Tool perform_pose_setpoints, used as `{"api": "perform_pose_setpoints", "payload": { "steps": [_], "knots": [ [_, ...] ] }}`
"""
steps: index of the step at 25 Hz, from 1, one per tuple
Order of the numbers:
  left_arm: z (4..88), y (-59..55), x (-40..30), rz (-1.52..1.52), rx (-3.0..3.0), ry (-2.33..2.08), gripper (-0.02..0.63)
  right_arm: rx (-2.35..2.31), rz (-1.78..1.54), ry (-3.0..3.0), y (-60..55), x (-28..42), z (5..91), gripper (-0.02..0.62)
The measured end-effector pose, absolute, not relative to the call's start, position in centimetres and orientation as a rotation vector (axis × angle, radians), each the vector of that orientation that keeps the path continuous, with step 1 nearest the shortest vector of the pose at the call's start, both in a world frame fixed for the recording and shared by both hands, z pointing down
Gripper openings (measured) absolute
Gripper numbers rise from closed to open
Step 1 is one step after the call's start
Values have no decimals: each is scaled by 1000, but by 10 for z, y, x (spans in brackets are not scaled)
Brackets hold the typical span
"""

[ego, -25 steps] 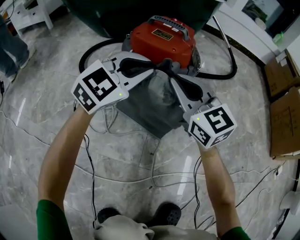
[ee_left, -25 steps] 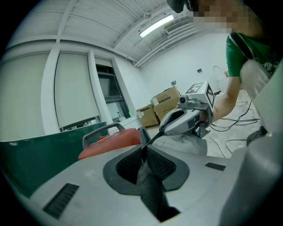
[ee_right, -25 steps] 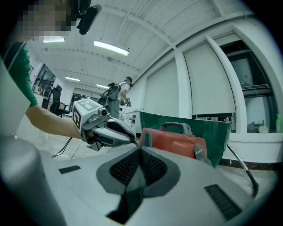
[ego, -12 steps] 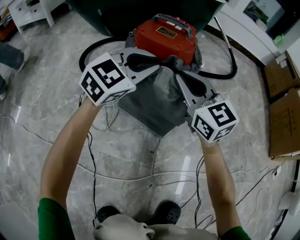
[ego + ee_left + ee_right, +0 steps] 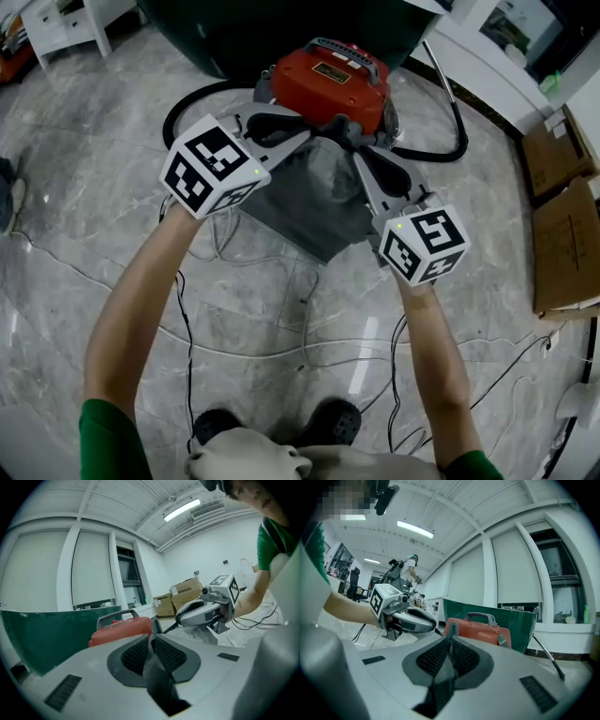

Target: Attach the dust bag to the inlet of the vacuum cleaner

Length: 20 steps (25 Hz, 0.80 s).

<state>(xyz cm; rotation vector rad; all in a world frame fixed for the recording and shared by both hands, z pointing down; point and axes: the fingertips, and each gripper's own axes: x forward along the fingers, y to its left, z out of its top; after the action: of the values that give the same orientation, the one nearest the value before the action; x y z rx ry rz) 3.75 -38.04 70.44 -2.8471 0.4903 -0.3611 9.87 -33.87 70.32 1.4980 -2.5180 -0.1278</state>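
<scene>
The red vacuum cleaner (image 5: 328,82) stands on the floor ahead of me, and its body also shows past the jaws in the left gripper view (image 5: 123,629) and the right gripper view (image 5: 480,629). A grey dust bag (image 5: 319,192) hangs in front of it, held at its top edge from both sides. My left gripper (image 5: 314,129) (image 5: 152,633) is shut on that edge, with dark grey fabric (image 5: 158,679) pinched between the pads. My right gripper (image 5: 350,137) (image 5: 451,639) is shut on the same edge, close beside the left one. The bag's mouth and the vacuum's inlet are hidden behind the jaws.
A black hose (image 5: 180,108) loops round the vacuum, and a metal tube (image 5: 439,64) slants off at the right. Thin cables (image 5: 281,349) trail over the marble floor near my feet. Cardboard boxes (image 5: 562,234) lie at the right edge. A dark green wall (image 5: 234,28) stands behind the vacuum.
My left gripper has rolled, so its marker cube shows different faces and sits slightly higher and further right. Both grippers keep their hold on the bag. The right one has barely moved.
</scene>
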Motion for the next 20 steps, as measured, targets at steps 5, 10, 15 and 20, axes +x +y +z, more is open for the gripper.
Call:
{"api": "perform_pose_setpoints", "payload": {
  "steps": [5,10,15,20],
  "knots": [
    [685,-380,25,-333,-2844,538,38,1520,-203,-2493,-325,99,688,21],
    [662,-367,23,-285,-2803,546,38,1537,-248,-2523,-314,95,665,21],
    [633,-352,24,-211,-2793,532,37,1513,-323,-2562,-300,87,643,21],
    [626,-333,34,-201,-2823,493,37,1492,-293,-2549,-297,81,649,21]
  ]
}}
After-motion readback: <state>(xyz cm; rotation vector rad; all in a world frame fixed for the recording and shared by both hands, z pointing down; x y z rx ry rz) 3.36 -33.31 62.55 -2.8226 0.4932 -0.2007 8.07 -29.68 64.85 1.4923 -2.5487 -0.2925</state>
